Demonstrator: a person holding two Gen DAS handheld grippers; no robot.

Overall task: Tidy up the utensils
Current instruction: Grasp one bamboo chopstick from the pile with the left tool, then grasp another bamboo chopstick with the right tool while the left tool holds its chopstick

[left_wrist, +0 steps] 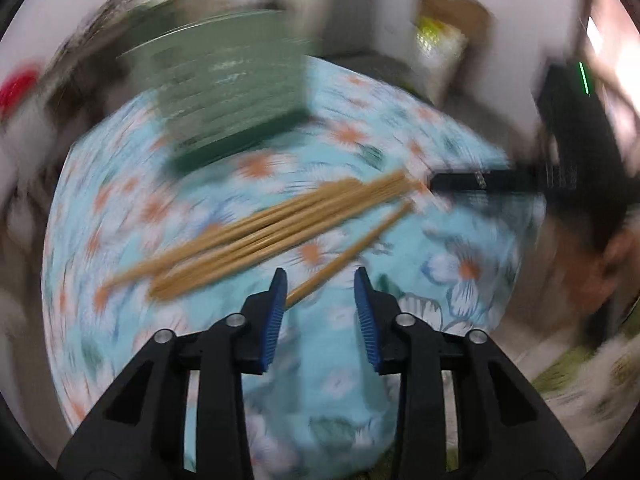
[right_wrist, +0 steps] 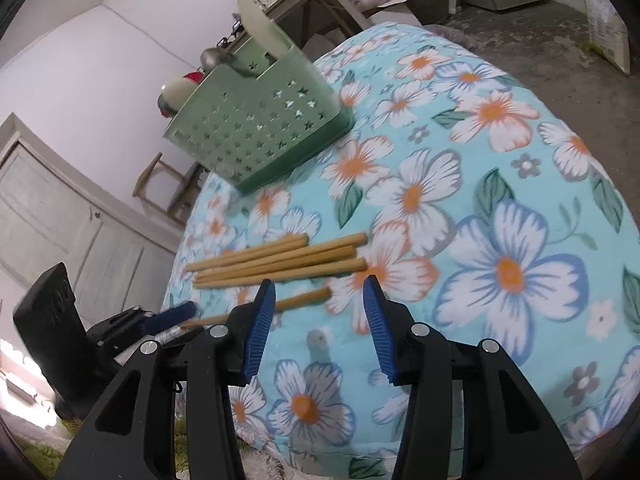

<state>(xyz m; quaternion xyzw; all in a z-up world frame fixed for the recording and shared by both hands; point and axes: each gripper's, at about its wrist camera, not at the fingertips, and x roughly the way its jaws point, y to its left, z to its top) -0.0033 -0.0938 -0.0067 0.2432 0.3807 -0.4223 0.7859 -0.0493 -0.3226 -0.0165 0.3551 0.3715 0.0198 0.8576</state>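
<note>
A: So, where do the chopsticks (right_wrist: 276,264) lie?

B: On the table (right_wrist: 520,184) under its flowered cloth, bunched side by side in the middle; one single chopstick (right_wrist: 296,300) lies apart, just on the near side of the bunch.

A: And the left tool (left_wrist: 320,280)?

B: Its blue pads stand well apart, with nothing between them; the single stick's near end (left_wrist: 304,290) sits just beside the left pad, though the left wrist view is badly smeared and I cannot tell whether they touch.

A: The right tool (right_wrist: 320,292)?

B: Likewise spread wide and holding nothing; it hangs over the cloth near the single stick, whose thicker end shows in the gap between its fingers.

A: Where is the holder?

B: A green perforated basket (right_wrist: 264,128) stands toward the far edge of the table, beyond the bunch and apart from it; spoon-like utensils (right_wrist: 216,60) rise from its top; the left tool also shows in the right wrist view at the table's left edge.
</note>
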